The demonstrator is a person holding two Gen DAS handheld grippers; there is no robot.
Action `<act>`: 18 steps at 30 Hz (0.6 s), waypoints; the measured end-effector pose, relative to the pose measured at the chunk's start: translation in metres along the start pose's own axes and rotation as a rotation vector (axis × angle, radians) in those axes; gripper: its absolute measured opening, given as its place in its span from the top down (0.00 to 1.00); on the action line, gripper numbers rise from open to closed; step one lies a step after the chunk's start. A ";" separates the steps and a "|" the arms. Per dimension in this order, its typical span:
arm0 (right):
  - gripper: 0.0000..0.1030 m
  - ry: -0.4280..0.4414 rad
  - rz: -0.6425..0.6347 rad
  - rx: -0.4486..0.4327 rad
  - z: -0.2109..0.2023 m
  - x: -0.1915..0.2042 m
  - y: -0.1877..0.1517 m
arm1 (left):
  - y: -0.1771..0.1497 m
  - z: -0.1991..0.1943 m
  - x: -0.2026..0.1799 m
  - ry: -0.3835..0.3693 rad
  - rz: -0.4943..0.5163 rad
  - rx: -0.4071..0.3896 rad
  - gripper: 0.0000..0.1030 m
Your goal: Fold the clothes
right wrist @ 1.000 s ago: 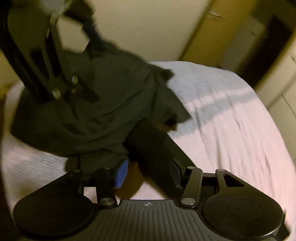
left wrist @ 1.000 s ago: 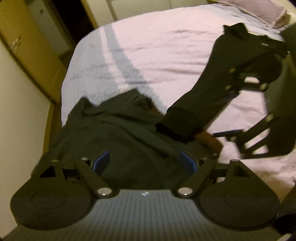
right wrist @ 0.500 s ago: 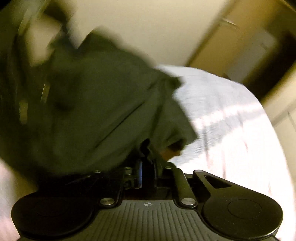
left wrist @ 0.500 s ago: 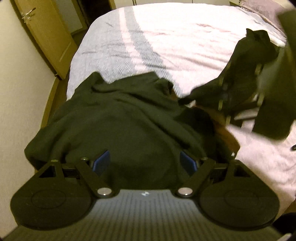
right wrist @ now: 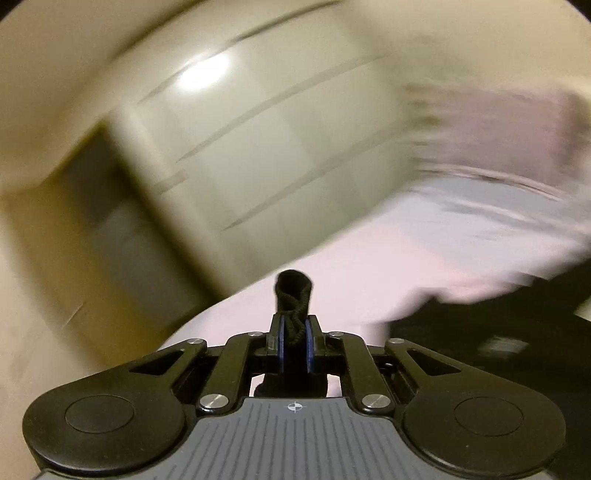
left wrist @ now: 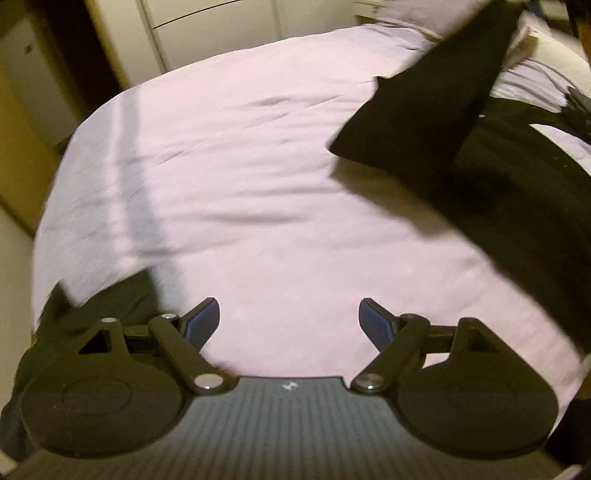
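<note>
A dark garment [left wrist: 517, 192] is spread in the air and over the right side of the pink bed [left wrist: 258, 166] in the left wrist view; one sleeve [left wrist: 424, 110] hangs free. Another part of dark cloth [left wrist: 99, 306] lies at the lower left, beside the left finger. My left gripper [left wrist: 288, 321] is open and empty above bare sheet. My right gripper [right wrist: 294, 339] is shut on a fold of the dark garment [right wrist: 293, 295], which sticks up between the pads. More dark cloth [right wrist: 498, 332] trails to the right. The right wrist view is blurred.
Pale wardrobe doors [left wrist: 214, 33] stand beyond the far end of the bed. A wooden door [left wrist: 18, 147] and a dark doorway are on the left. A pillow [left wrist: 406, 22] lies at the bed's far right. The right wrist view shows wardrobe panels [right wrist: 258, 129].
My right gripper has closed on the garment and swung it up and to the right. The cloth has left the space between my left fingers, which stay open over bare sheet.
</note>
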State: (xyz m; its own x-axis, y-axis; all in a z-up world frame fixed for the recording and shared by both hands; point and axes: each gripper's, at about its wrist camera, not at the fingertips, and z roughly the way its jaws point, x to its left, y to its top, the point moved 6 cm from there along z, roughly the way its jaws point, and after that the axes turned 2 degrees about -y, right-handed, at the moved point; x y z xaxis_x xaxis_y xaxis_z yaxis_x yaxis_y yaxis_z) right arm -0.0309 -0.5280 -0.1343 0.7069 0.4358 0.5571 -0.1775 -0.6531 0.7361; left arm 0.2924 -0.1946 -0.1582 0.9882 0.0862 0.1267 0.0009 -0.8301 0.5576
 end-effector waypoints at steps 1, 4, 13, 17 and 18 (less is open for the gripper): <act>0.91 -0.054 0.060 0.015 0.005 -0.048 0.005 | 0.009 0.007 -0.017 -0.001 0.007 0.005 0.23; 0.91 -0.120 0.213 0.120 0.033 -0.162 -0.001 | 0.033 0.031 -0.067 0.015 0.012 0.039 0.23; 0.91 -0.069 0.337 0.352 0.082 -0.284 -0.029 | 0.084 0.107 -0.177 0.042 0.044 0.148 0.23; 0.91 -0.031 0.337 0.392 0.069 -0.308 -0.027 | 0.113 0.134 -0.199 0.023 0.100 0.112 0.23; 0.91 -0.037 0.327 0.406 0.068 -0.312 -0.028 | 0.122 0.141 -0.202 0.017 0.102 0.102 0.23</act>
State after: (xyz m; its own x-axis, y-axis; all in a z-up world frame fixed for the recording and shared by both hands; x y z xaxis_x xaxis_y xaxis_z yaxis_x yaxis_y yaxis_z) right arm -0.1999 -0.6875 -0.3550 0.6836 0.1515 0.7140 -0.1188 -0.9421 0.3137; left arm 0.1142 -0.3909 -0.2319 0.9812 0.0075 0.1930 -0.0828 -0.8866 0.4552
